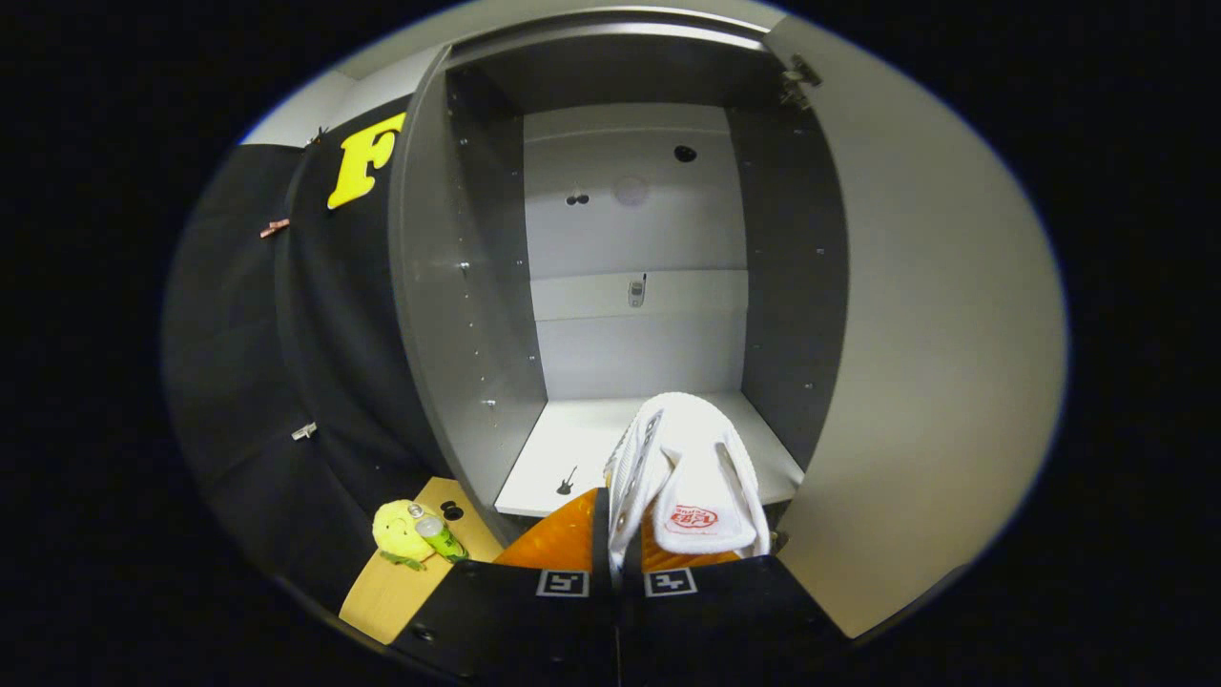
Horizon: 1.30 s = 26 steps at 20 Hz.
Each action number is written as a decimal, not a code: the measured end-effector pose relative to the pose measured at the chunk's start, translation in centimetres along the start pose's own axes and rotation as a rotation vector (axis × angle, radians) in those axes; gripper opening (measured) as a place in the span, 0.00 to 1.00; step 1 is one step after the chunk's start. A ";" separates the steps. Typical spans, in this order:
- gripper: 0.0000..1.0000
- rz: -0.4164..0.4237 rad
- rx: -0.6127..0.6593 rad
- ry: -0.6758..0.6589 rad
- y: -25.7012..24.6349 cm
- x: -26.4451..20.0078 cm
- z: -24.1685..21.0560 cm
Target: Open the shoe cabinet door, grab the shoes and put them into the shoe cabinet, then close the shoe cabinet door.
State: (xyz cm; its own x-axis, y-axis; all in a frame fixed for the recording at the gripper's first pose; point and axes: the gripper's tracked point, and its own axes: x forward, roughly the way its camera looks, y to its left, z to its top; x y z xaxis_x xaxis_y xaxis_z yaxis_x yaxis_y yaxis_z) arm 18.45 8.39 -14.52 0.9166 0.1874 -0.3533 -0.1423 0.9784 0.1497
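Observation:
A white shoe (689,456) with a red logo on its tongue is pinched by its side wall between my fingers, so my gripper (620,534) is shut on it. Its toe points forward over the front edge of the white bottom shelf (563,444) of the shoe cabinet (458,286). The cabinet stands just ahead, grey-walled and with a pale back panel. Its door (916,363) is swung wide open on the right, hinge at the top.
Left of my fingers, a yellow plush toy (399,534) and a small green bottle (441,540) lie on a wooden surface (396,587) at the cabinet's foot. A small dark mark (567,482) sits on the shelf front. The black cloth wall runs along the left.

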 end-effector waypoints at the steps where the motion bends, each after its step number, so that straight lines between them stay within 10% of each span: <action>1: 0.06 0.006 -0.002 0.009 0.1 1.5 0.3; 14: 0.06 -0.088 -0.223 0.188 -3.2 20.9 -2.2; 26: 0.08 -0.151 -0.408 0.253 -3.0 25.3 -4.6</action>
State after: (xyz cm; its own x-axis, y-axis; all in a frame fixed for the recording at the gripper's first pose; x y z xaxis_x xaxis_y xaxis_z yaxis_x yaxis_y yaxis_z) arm 40.37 10.56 -28.15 0.8258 0.0069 -0.5639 -0.1961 0.9410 -0.2757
